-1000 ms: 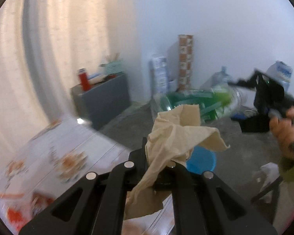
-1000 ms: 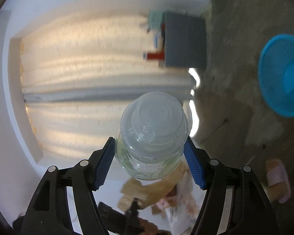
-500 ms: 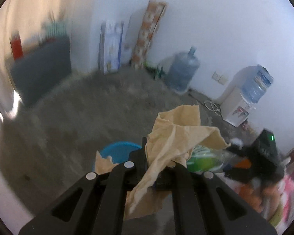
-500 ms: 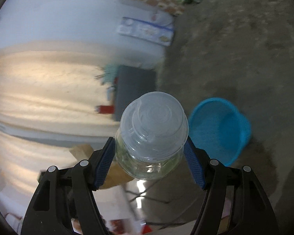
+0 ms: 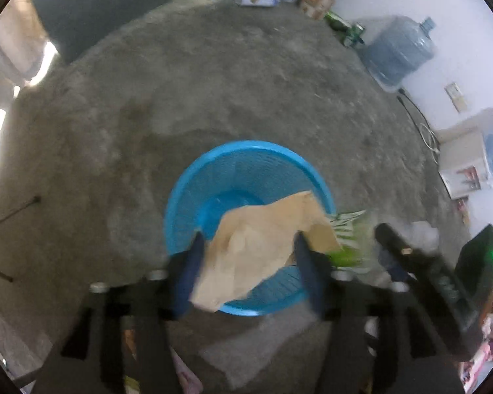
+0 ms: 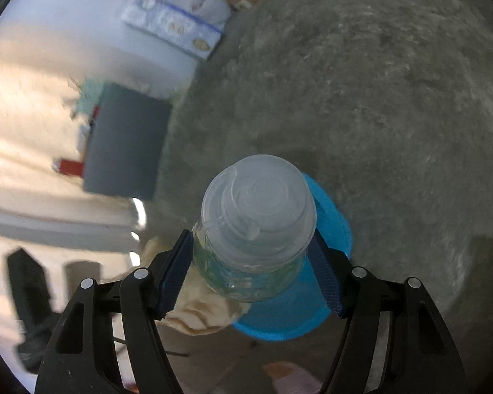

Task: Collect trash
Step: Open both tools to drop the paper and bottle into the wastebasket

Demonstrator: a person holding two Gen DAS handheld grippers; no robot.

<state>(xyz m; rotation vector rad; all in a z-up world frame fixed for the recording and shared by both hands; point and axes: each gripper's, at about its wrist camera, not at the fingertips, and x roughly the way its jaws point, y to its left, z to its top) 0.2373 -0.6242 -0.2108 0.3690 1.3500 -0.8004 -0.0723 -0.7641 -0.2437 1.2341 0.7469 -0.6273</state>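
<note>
The left tongs (image 5: 249, 256) point steeply down over a blue plastic basket (image 5: 180, 203) that stands on the grey concrete floor (image 5: 246, 82). Their jaws have just been opening and now stand apart, with a crumpled tan paper (image 5: 263, 246) between the two blue pads; the picture is blurred there, and the paper looks loose rather than pinched, hanging over the near part of the basket's mouth and its near rim. The basket's mesh wall and its bottom show bare beyond the paper. Just to the right of the basket, something green and clear shows beside the black body of the right tongs (image 5: 437, 269), but it is too smeared to name from this view. The right wrist view is sharper: the right tongs (image 6: 251, 256) are closed on a clear plastic jar (image 6: 256, 229), one ribbed blue pad pressed on each side of its body, the cloudy lid facing the camera. The jar is held in the air over the basket, whose blue rim shows behind and below it on the right. The same tan paper shows below the jar on the left, at the basket's edge. Farther off, a dark grey cabinet (image 6: 125, 144) stands by the pale curtain, a large water bottle (image 5: 397, 52) sits against the white wall, and a water dispenser (image 5: 466, 161) stands to the right.
</note>
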